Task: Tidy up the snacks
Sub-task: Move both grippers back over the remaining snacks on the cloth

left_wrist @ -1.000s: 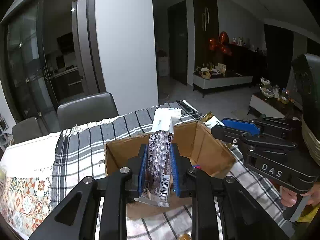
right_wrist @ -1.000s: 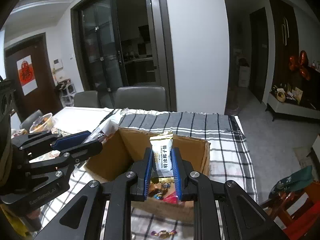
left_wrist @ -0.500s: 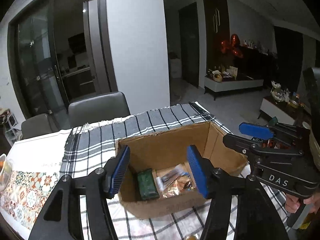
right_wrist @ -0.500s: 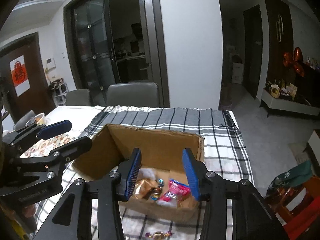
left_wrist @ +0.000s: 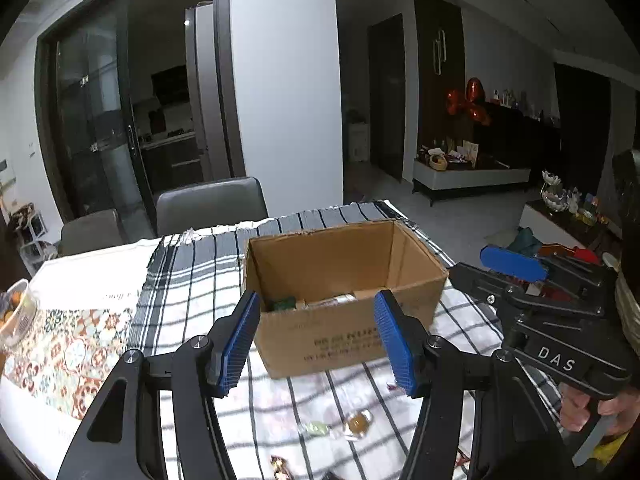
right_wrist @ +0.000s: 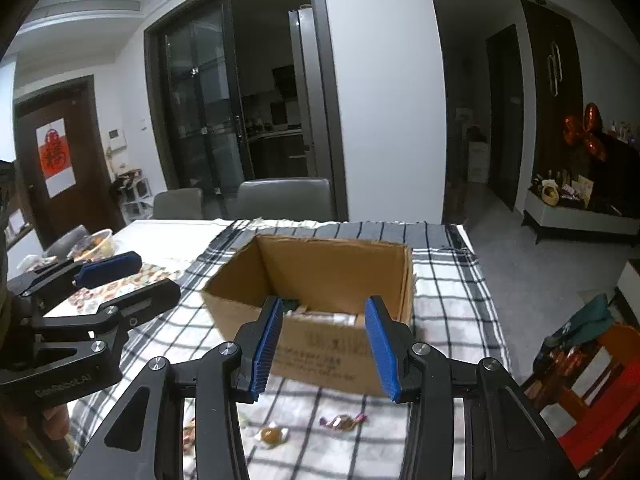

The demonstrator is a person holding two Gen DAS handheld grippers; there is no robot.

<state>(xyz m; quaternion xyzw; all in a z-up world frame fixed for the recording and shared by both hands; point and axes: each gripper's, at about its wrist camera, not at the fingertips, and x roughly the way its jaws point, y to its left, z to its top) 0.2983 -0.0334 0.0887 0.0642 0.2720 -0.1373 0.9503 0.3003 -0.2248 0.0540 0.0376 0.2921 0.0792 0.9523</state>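
An open cardboard box (left_wrist: 344,332) (right_wrist: 320,352) stands on the black-and-white checked cloth (left_wrist: 192,280). Low inside it lie a green packet (left_wrist: 284,304) and pale wrappers (right_wrist: 316,314). My left gripper (left_wrist: 318,300) is open and empty, held in front of the box's near wall. My right gripper (right_wrist: 323,302) is likewise open with nothing between its blue pads, on the near side of the box. Each gripper also shows at the edge of the other's view: the right gripper (left_wrist: 480,266) and the left gripper (right_wrist: 156,276). Loose wrapped candies (left_wrist: 356,426) (right_wrist: 344,422) lie on the cloth below the fingers.
A patterned mat (left_wrist: 68,356) and a bowl of fruit (left_wrist: 16,312) (right_wrist: 94,242) sit at the left of the table. Grey chairs (left_wrist: 212,208) stand behind the table. A red chair (right_wrist: 600,380) is off the table's right edge.
Both grippers opened and let go of their snack packets, which now lie in the box. Both then drew back from above the box to its near side.
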